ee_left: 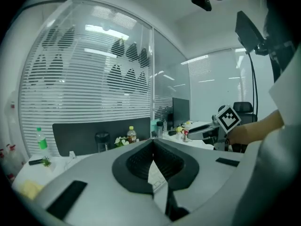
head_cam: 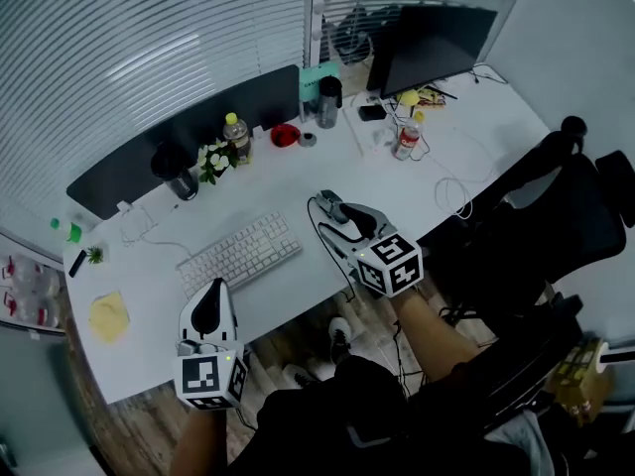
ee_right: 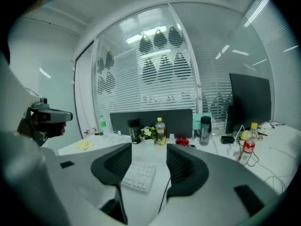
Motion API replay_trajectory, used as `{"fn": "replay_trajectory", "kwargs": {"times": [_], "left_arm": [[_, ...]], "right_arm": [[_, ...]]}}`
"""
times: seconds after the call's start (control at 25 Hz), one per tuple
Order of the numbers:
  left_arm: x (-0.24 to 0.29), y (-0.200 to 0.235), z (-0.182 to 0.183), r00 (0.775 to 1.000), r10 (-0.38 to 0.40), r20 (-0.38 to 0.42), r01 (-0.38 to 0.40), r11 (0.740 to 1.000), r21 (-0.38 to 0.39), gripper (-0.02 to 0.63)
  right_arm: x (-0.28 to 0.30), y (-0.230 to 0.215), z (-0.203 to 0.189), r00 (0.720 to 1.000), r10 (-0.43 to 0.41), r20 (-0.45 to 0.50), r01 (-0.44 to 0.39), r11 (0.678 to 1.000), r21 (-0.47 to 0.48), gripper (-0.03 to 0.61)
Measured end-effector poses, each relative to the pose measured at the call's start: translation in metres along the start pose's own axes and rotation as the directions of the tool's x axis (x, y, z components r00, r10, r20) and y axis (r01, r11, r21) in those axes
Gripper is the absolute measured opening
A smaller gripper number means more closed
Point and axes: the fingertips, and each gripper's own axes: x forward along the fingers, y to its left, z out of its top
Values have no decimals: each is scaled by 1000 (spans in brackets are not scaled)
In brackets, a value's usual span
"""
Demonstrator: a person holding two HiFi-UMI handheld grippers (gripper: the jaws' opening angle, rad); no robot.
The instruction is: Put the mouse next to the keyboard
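A long white desk (head_cam: 298,181) fills the middle of the head view, with a black office chair (head_cam: 556,206) at its right and a dark monitor (head_cam: 432,43) at the far end; a dark divider panel (head_cam: 179,132) stands along the far edge; a white keyboard (head_cam: 240,254) lies near the front edge; the right gripper (head_cam: 332,211) is over the desk, right of the keyboard and apart from it; in the right gripper view its jaws stand apart, and only the keyboard and a black cable (ee_right: 165,192) show between them; the left gripper (head_cam: 208,294) hangs at the front edge, left of the keyboard, its jaws together with nothing in them; the mouse (head_cam: 328,204) shows only as a small grey shape at the right gripper's tips; I cannot tell if the pads touch it
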Motion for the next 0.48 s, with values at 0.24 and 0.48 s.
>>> {"fn": "replay_trajectory", "kwargs": {"times": [0.24, 0.48], "left_arm": [[-29, 5, 8, 999, -50, -4, 50, 998, -45, 29], [-47, 18, 23, 999, 11, 32, -9, 998, -65, 29]], "right_arm": [[-37, 70, 41, 991, 117, 69, -120, 992, 33, 119], [-62, 102, 68, 984, 144, 109, -143, 990, -22, 59]]}}
